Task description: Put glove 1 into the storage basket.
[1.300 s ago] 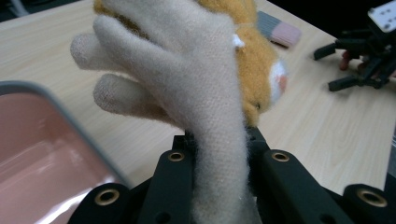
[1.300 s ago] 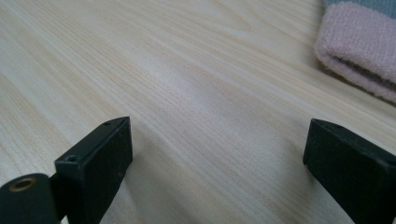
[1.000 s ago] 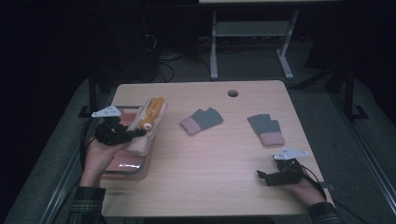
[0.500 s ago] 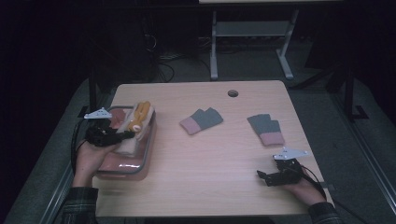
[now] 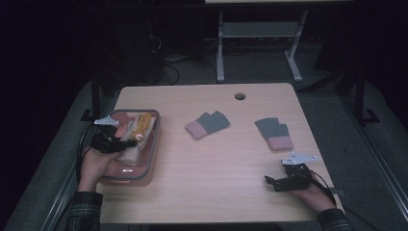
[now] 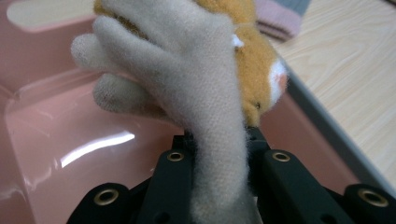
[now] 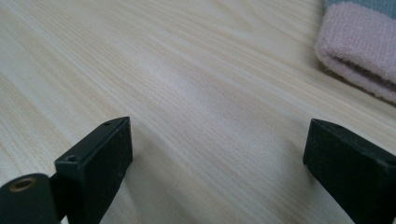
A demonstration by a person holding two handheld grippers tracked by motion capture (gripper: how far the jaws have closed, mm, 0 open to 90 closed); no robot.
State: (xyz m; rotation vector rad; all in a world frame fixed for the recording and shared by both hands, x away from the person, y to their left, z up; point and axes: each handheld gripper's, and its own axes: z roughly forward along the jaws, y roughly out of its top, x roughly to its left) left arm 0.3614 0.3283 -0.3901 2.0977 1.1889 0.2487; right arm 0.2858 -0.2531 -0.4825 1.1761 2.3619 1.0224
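Note:
In the left gripper view, my left gripper (image 6: pixel 218 140) is shut on the cuff of a fuzzy beige and orange glove (image 6: pixel 187 70), which hangs over the inside of a pink plastic box (image 6: pixel 56 140). From the high view, the left gripper (image 5: pixel 129 141) holds that glove (image 5: pixel 138 129) low in the box (image 5: pixel 144 166) at the table's left edge. Two grey gloves with pink cuffs lie flat on the table, one in the middle (image 5: pixel 208 124) and one to the right (image 5: pixel 275 133). My right gripper (image 5: pixel 272 182) rests open on the wood near the front right, its jaws wide apart (image 7: pixel 217 154) with bare table between them.
A pink glove cuff (image 7: pixel 359 46) lies just beyond the right gripper's jaws. The wooden table (image 5: pixel 216 173) has a round cable hole (image 5: pixel 239 96) near its far edge. A white desk frame (image 5: pixel 260 33) and cables stand on the dark floor behind.
My left gripper has come down and to the left with the beige and orange glove, lowering it into the pink box. The right gripper has not moved.

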